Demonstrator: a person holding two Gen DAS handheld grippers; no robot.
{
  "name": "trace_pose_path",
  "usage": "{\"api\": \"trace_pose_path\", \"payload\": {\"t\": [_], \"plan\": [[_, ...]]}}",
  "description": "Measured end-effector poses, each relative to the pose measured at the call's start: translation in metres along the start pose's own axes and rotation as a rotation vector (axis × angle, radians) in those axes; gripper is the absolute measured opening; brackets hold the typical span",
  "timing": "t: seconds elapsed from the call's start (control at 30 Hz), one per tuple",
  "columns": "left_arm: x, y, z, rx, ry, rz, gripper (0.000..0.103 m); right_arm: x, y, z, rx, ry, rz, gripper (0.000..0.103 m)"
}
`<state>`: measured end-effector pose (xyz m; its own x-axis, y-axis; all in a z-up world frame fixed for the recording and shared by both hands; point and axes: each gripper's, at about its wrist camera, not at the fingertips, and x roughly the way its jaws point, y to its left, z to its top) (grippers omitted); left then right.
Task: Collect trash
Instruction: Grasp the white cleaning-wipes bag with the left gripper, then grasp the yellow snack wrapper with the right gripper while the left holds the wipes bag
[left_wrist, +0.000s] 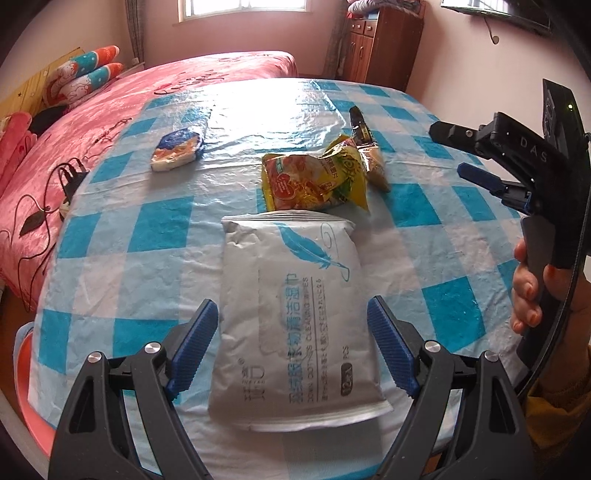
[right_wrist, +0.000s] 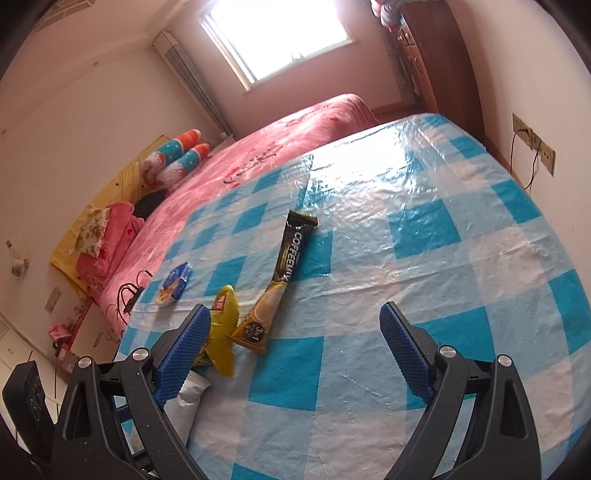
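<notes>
In your left wrist view, the wipes pack (left_wrist: 295, 317) lies low centre on the table (left_wrist: 424, 236), between your left gripper's (left_wrist: 291, 332) fingers. Just above it sits the snack bag (left_wrist: 314, 181), the coffee sachet (left_wrist: 365, 147) touching its upper right. The small packet (left_wrist: 177, 149) lies well apart, upper left.

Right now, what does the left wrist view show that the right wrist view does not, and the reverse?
Only the left wrist view shows the full face of the white wipes pack between open fingers, and the right gripper itself. Only the right wrist view shows the coffee stick's printed side and the wall sockets. Both show the yellow snack bag, the blue-white packet and the checkered tablecloth.
</notes>
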<state>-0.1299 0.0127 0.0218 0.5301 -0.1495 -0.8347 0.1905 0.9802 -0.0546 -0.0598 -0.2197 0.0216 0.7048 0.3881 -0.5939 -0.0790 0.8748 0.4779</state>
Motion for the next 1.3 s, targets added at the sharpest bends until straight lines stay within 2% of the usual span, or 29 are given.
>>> {"api": "trace_pose_path", "payload": {"t": [0.33,0.53,0.8,0.87,1.0,1.03,1.2,1.23,1.3], "plan": [[0.018,-0.003,0.007,-0.014,0.030,0.015,0.088,0.023,0.017,0.004,-0.056,0.032,-0.010,0.092],[0.023,0.000,0.010,-0.016,0.012,0.070,0.088,0.039,0.019,0.016,-0.050,0.042,-0.025,0.092],[0.022,0.023,0.014,-0.084,-0.017,0.099,0.078,0.057,0.020,0.027,-0.060,0.066,-0.064,0.091],[0.022,0.028,0.015,-0.093,-0.024,0.099,0.078,0.061,0.020,0.026,-0.062,0.076,-0.079,0.080],[0.020,0.038,0.016,-0.115,-0.035,0.085,0.077,0.071,0.024,0.026,-0.070,0.099,-0.083,0.068],[0.019,0.043,0.016,-0.124,-0.038,0.082,0.077,0.071,0.026,0.026,-0.076,0.102,-0.074,0.065],[0.016,0.059,0.017,-0.172,-0.052,0.079,0.077,0.067,0.044,0.026,-0.132,0.100,0.050,0.065],[0.015,0.062,0.017,-0.179,-0.055,0.078,0.077,0.068,0.050,0.024,-0.153,0.109,0.079,0.067],[0.013,0.069,0.017,-0.194,-0.066,0.081,0.077,0.070,0.061,0.020,-0.192,0.121,0.106,0.078]]}}
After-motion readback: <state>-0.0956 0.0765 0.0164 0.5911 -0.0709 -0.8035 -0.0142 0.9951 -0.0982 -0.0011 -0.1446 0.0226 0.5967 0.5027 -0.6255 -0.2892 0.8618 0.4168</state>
